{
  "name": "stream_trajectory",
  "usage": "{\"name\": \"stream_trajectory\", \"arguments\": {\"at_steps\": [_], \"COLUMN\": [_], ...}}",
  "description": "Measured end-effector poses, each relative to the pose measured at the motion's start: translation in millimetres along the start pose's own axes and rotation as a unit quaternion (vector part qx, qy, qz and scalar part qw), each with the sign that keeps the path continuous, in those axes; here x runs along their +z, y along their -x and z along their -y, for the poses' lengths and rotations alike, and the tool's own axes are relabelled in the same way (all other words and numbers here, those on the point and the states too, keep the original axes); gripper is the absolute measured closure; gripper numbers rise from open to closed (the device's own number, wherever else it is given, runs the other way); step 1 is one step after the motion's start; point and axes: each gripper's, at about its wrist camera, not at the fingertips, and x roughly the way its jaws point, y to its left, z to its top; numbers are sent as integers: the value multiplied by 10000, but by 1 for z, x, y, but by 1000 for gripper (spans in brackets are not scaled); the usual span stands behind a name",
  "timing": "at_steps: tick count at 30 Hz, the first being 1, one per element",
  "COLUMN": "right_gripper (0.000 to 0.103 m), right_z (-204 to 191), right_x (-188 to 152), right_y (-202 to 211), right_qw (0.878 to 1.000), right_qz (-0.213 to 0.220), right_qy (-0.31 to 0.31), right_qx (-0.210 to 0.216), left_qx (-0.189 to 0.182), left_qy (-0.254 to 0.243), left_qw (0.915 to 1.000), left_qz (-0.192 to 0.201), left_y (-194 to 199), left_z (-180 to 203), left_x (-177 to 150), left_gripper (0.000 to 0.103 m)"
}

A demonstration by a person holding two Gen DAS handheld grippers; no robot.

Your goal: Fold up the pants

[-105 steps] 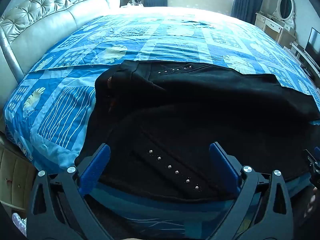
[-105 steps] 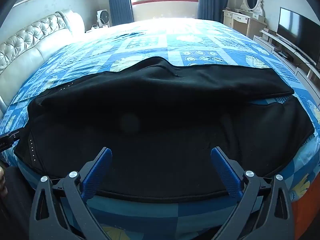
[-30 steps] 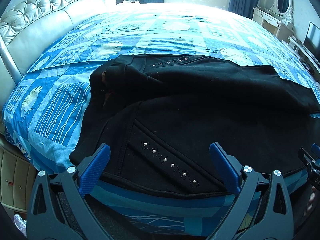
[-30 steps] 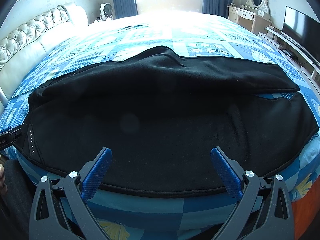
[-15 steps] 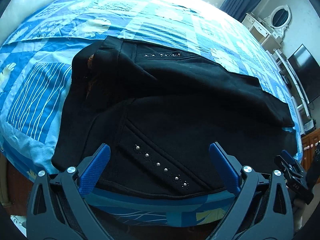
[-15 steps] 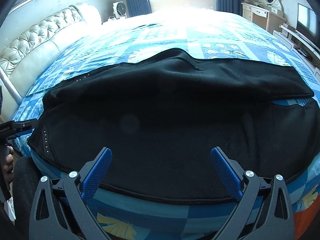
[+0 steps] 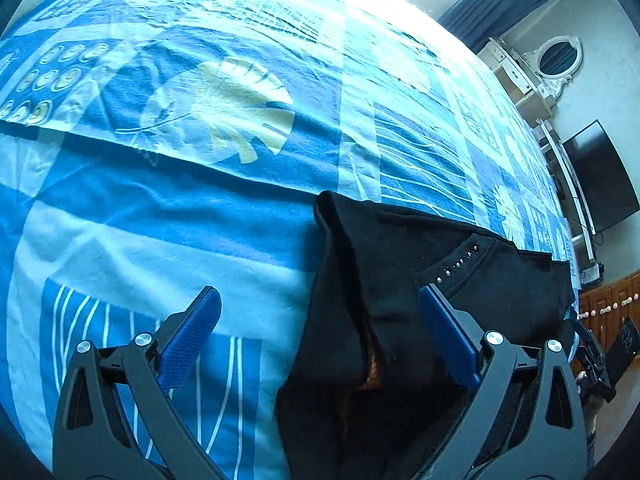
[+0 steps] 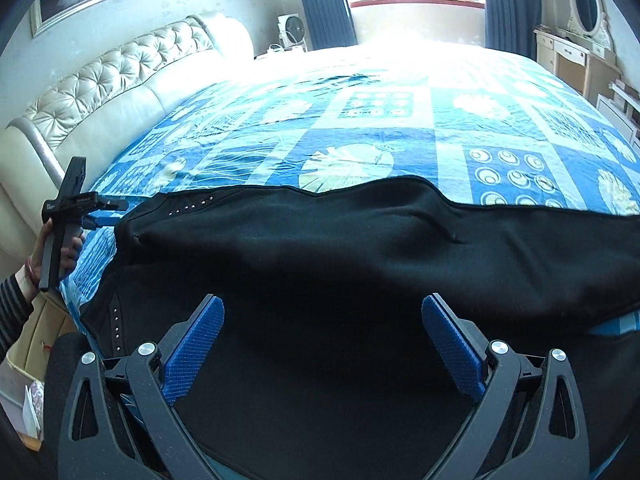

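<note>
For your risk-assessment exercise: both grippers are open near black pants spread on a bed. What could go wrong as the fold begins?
1. The pants hang over the near edge of the bedspread; a one-sided pull could drag them off.
2. The waistband is rumpled and gaping, so the left gripper may pinch only one layer.
3. The far leg is already wavy; folding now could trap wrinkles.

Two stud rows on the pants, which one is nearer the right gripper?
The vertical stud row on the near leg, just left of the right gripper. The other row runs along the pants' far edge.
</note>
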Motion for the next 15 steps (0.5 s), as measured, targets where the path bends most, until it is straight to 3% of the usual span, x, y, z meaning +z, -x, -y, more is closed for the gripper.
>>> {"name": "stream_trajectory", "arguments": {"at_steps": [1,2,3,5,10,13,15], "right_gripper": [4,4,4,4,5,5,10], "right_z": [2,5,9,19,53,57,57], "right_x": [9,18,29,49,94,103,101], "right_y": [-6,-12,-19,-33,-88,-121,-141], "right_qw": [9999,9996,9992,9979,9937,9855,9764], "right_qz": [-51,-128,-188,-314,-968,-1422,-1827], "right_qy": [119,235,347,504,547,923,1148], "right_qx": [77,97,104,245,106,-88,-76], "left_qx": [-145,-213,-178,31,5,88,201], "left_qy": [-15,-46,-132,-306,-367,-484,-610], "left_qw": [9998,9994,9991,9988,9978,9971,9962], "left_qz": [-157,-280,-364,-391,-545,-584,-592], "left_y": [-11,-20,-27,-34,-42,-47,-49], "left_z": [1,2,5,12,13,17,21], "left_x": [6,12,17,26,38,41,41], "left_gripper": [5,14,27,38,41,41,60]}}
